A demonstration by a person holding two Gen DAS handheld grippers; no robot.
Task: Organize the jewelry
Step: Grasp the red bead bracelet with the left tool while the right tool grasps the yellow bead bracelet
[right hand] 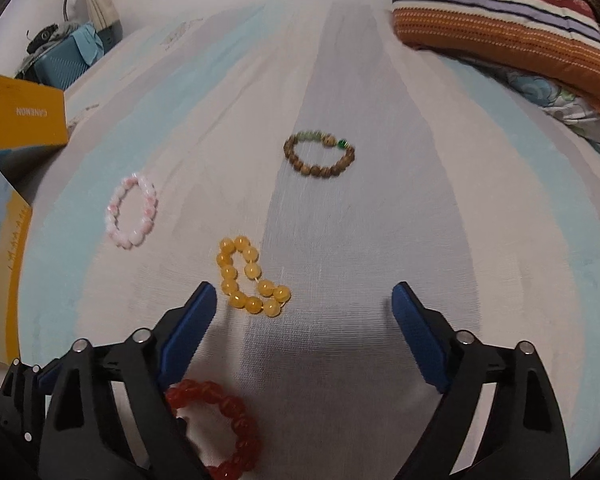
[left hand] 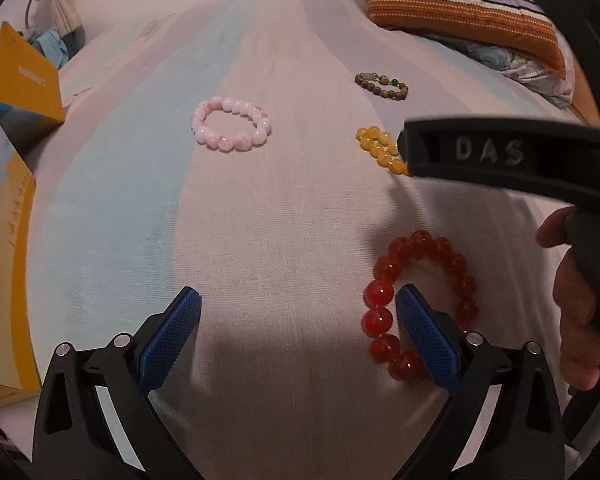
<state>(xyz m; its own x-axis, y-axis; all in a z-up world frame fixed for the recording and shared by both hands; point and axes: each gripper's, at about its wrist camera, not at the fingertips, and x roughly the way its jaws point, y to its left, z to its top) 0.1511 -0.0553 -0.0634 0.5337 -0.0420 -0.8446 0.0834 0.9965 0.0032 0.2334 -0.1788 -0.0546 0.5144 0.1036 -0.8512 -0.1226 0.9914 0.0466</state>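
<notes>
Bed sheet, striped pale blue and white, soft and giving under any press; four bead bracelets spread flat on it, well apart.

Red bracelet: biggest beads, likely heaviest, glassy and slick. Oval ring, long axis running away from left wrist camera. Take across one strand, not over a single bead. Right pad of left gripper sits inside the loop, near strand just outside it; jaws wide, nothing clamped.

Pink bracelet: open oval, farther left, near yellow box. Probably brittle if stone; elastic cord, floppy.

Yellow bracelet: collapsed, strands touching, long axis slanting from far left to near right. Just ahead of right gripper, beside its left pad. Jaws apart, empty. Pinch both strands at the narrow middle.

Brown bracelet: smallest beads, lightest, farthest off; long axis crosswise.
</notes>
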